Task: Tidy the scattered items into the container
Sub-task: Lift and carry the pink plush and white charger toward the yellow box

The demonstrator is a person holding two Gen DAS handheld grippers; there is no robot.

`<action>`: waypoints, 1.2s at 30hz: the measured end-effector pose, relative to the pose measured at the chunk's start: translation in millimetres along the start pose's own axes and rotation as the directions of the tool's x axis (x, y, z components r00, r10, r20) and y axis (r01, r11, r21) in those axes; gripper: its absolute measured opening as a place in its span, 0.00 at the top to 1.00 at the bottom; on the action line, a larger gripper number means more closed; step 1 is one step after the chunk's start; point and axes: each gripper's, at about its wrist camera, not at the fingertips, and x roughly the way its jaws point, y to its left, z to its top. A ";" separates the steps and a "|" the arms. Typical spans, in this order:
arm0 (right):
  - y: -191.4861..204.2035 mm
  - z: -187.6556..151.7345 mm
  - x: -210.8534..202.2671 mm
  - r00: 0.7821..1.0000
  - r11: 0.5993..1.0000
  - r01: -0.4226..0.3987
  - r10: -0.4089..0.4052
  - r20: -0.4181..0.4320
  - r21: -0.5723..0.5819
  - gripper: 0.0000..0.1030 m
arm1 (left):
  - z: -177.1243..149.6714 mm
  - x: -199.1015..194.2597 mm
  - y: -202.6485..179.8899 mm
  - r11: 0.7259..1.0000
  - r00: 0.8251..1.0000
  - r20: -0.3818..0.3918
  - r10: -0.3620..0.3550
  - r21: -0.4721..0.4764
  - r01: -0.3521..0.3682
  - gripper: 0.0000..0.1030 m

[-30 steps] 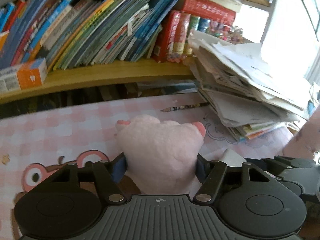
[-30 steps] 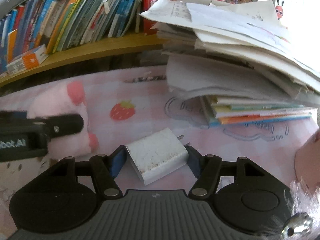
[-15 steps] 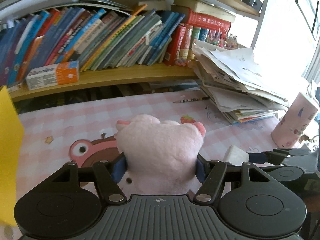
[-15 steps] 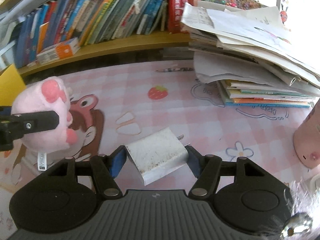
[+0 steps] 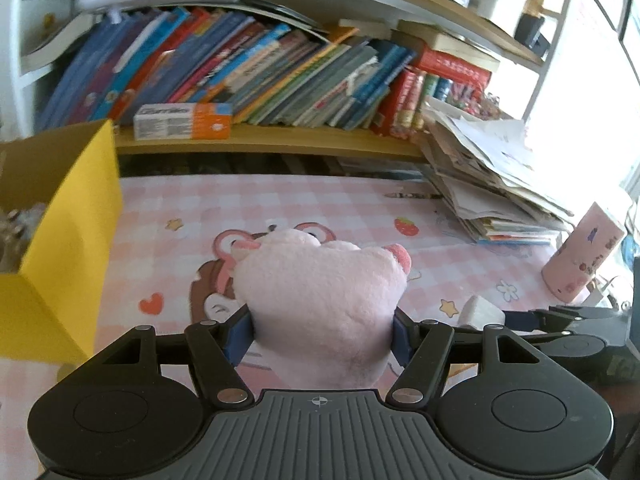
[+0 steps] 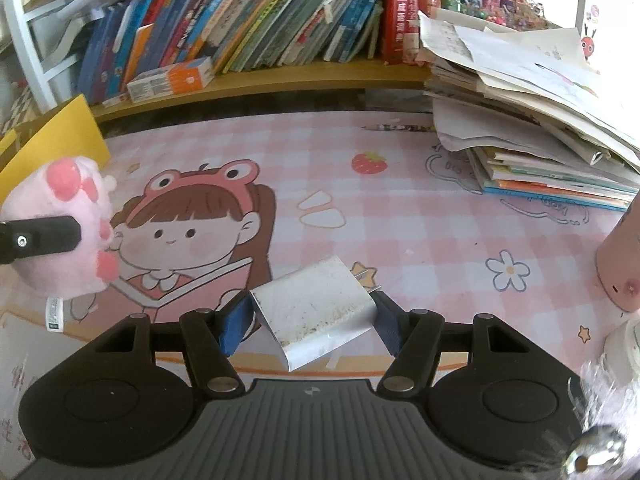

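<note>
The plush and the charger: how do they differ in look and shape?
The plush is pink, soft and rounded; the charger is white, hard and boxy, with metal prongs. The plush fills the left tongs; the charger sits tilted in the right tongs. Both are held above the table.

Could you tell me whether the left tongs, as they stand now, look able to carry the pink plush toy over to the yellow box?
Probably yes. The left tongs grip the pink plush toy off the mat, and the yellow box stands open to their left with nothing visible between.
</note>
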 end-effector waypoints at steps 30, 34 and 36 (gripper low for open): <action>64.3 -22.2 -38.1 0.999 0.997 -0.045 0.044 -0.009 -0.070 0.40 | -36.0 -51.3 35.0 0.998 0.999 -0.012 -0.036 -0.052 0.035 0.35; 79.5 -26.9 -41.5 1.000 0.998 -0.019 0.018 -0.011 -0.057 0.40 | -39.0 -58.6 46.5 0.998 0.998 -0.006 -0.062 -0.033 0.062 0.35; 90.0 -29.4 -44.3 1.000 0.999 -0.007 0.007 -0.009 -0.051 0.40 | -40.4 -64.9 55.2 0.997 0.997 -0.002 -0.074 -0.029 0.074 0.35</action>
